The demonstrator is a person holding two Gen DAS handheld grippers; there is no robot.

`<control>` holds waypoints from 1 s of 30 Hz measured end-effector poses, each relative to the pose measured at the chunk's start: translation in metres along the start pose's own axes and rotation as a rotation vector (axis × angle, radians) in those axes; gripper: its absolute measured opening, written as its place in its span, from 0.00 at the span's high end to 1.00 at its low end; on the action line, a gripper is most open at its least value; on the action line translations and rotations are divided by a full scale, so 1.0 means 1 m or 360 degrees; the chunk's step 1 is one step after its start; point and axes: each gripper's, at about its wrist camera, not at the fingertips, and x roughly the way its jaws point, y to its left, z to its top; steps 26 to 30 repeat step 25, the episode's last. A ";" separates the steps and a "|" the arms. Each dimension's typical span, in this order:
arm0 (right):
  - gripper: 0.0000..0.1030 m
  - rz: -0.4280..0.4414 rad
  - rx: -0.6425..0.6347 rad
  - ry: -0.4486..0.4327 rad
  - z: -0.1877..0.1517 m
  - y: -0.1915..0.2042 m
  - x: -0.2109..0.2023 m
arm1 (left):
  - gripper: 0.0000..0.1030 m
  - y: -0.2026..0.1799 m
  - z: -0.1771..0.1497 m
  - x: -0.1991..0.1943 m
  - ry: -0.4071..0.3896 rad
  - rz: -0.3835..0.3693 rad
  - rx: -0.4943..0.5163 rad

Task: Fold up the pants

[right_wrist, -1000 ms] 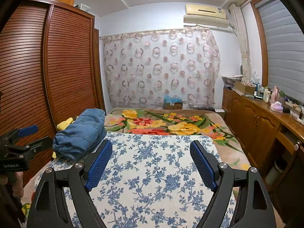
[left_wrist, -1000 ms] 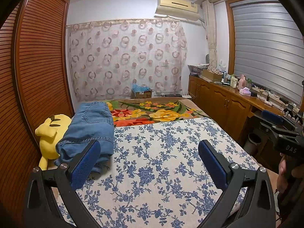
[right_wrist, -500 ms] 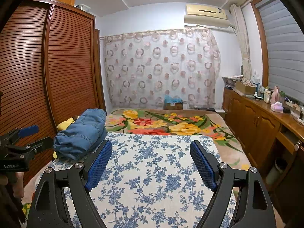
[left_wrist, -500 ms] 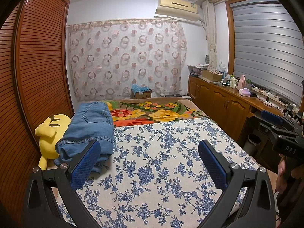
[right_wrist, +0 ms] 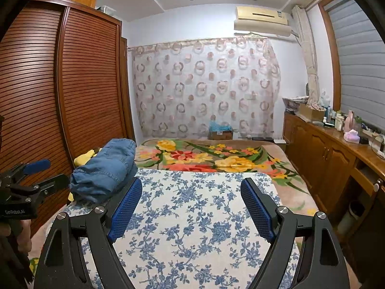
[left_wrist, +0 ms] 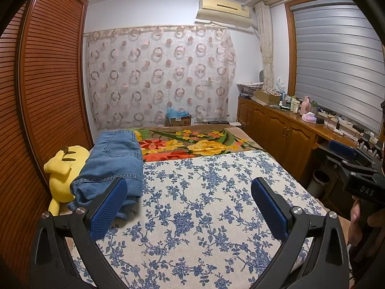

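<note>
The folded jeans [left_wrist: 113, 161] lay at the bed's left edge, resting partly on a yellow plush toy [left_wrist: 63, 168] beside the wardrobe [left_wrist: 48, 84]. Both the left gripper [left_wrist: 187, 200] and right gripper [right_wrist: 191, 204] hung over the blue-flowered sheet [left_wrist: 204, 204], jaws apart, holding nothing.

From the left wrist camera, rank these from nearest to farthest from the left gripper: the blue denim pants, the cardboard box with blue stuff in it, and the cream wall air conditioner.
1. Blue denim pants, folded, beside the left gripper at the bed's left edge.
2. Cardboard box, beyond the bed's far end.
3. Cream air conditioner, high on the far wall.
</note>
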 end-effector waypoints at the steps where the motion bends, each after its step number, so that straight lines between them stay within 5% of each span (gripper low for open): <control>1: 0.17 0.0002 0.0001 -0.0002 0.000 -0.001 0.000 | 0.00 0.000 0.000 0.000 0.0001 0.0002 0.0001; 30: 0.17 0.0001 -0.0001 -0.0006 0.000 -0.002 0.002 | 0.00 0.001 -0.001 0.000 -0.0001 0.0001 -0.0003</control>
